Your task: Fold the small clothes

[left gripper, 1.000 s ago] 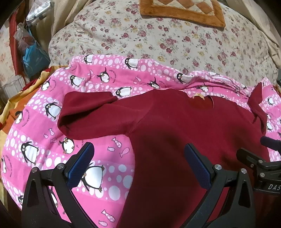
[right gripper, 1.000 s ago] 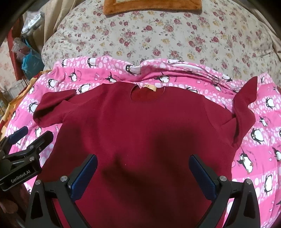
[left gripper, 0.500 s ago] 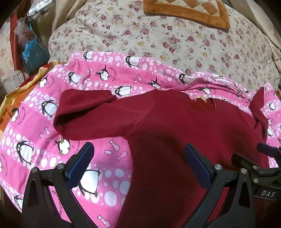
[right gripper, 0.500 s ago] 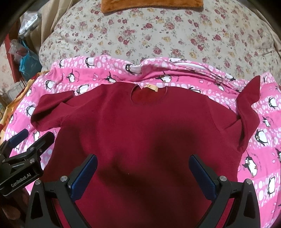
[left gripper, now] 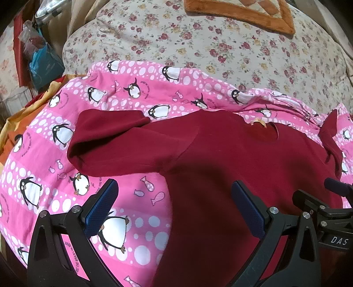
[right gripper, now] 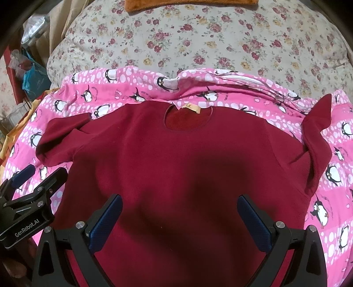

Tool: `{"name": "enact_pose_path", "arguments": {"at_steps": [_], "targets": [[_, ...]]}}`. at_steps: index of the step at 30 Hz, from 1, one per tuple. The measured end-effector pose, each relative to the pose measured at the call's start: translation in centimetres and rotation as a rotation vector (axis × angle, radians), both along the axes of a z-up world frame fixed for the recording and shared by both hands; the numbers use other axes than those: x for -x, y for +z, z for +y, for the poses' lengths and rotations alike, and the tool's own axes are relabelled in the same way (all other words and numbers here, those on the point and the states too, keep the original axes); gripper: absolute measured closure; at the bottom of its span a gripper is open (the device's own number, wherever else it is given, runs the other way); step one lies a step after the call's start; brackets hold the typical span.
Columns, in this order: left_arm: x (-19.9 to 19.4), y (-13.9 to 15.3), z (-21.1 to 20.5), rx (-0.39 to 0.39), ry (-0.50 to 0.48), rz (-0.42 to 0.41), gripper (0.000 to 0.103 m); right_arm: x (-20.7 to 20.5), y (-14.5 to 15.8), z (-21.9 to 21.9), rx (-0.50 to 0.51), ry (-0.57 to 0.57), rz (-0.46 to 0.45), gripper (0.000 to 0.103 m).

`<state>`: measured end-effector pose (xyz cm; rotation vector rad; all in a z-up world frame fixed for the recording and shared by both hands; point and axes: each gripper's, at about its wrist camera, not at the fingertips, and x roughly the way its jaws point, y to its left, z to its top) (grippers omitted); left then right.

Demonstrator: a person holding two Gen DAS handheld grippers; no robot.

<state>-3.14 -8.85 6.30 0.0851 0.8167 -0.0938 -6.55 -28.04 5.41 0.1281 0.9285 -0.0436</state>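
A dark red short-sleeved shirt (right gripper: 176, 159) lies spread flat, neck hole away from me, on a pink penguin-print blanket (right gripper: 335, 176). It also shows in the left wrist view (left gripper: 231, 159). Its left sleeve (left gripper: 110, 141) lies out to the side with its end folded over. Its right sleeve (right gripper: 317, 136) stands crumpled upward. My left gripper (left gripper: 174, 205) is open and empty above the shirt's left side edge. My right gripper (right gripper: 179, 217) is open and empty above the shirt's lower middle. Each gripper shows in the other's view, the left (right gripper: 39, 183) and the right (left gripper: 317, 196).
A floral quilt (right gripper: 198, 44) lies beyond the blanket, with an orange-bordered mat (left gripper: 242, 13) on it. Bags and clutter (left gripper: 42, 59) stand at the far left. Yellow-orange cloth (left gripper: 13, 123) lies at the blanket's left edge.
Both views have shifted slightly: the shirt and blanket sit a little lower and closer in the frames. Both grippers stay open and empty.
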Motion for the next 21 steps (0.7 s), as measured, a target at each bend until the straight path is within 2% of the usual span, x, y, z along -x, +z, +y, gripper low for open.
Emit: {"name": "enact_pose_path", "arguments": {"at_steps": [14,21], "targets": [[-0.7,-0.7,1.3,-0.007,0.031,0.019,0.001,-1.3,-0.2,1.4,0.006,0.038,0.017,0.0],[-1.2,-0.9,2.9,0.018,0.067,0.032,0.001,-2.4,0.2,2.8,0.002,0.083,0.019,0.0]]}}
